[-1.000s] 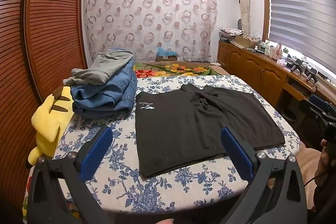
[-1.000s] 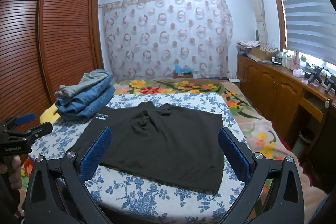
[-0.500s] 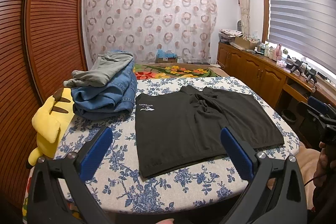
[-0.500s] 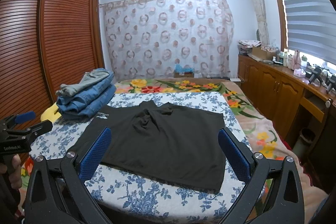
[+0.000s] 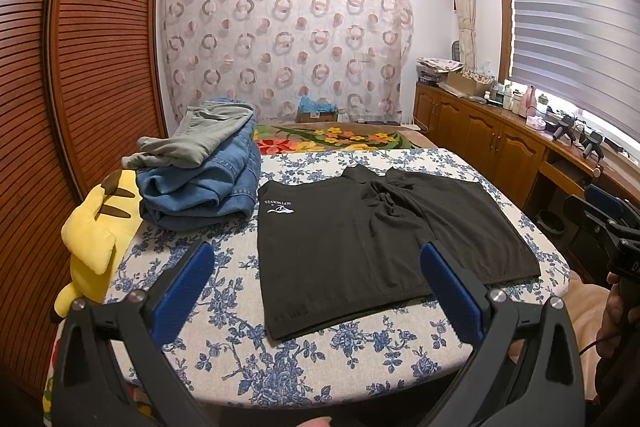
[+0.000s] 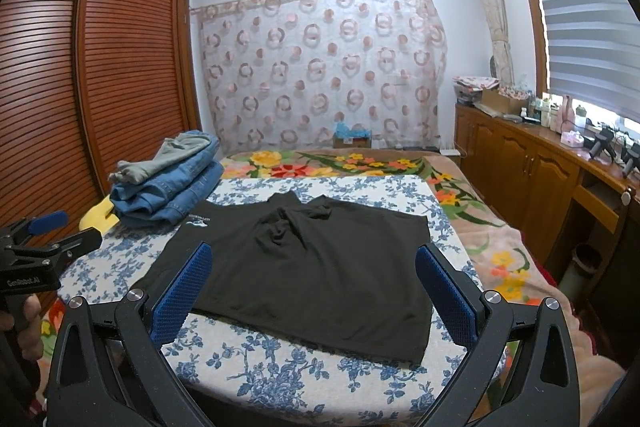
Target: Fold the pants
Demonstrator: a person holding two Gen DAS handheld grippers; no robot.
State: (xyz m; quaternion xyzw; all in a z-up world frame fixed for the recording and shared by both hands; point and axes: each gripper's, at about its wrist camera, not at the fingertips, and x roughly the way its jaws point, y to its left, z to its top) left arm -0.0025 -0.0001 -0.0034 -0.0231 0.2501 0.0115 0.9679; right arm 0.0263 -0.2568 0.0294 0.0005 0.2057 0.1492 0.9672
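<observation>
Black shorts (image 5: 372, 239) with a small white logo lie spread flat on the floral-covered table (image 5: 360, 359); they also show in the right wrist view (image 6: 304, 267). My left gripper (image 5: 316, 291) is open and empty, held above the table's near edge, short of the shorts' hem. My right gripper (image 6: 314, 291) is open and empty, held above the near edge at the shorts' right side. Each gripper shows in the other's view: the right one (image 5: 608, 219) at the far right, the left one (image 6: 44, 235) at the far left.
A stack of folded jeans and grey trousers (image 5: 200, 171) sits at the table's back left. A yellow plush toy (image 5: 96, 235) lies at the left edge. A bed with a flowered blanket (image 6: 460, 195) is behind and to the right. Wooden cabinets (image 5: 500, 143) line the right wall.
Both grippers have drawn back and up slightly, so the shorts sit a little farther off. Both stay open and empty.
</observation>
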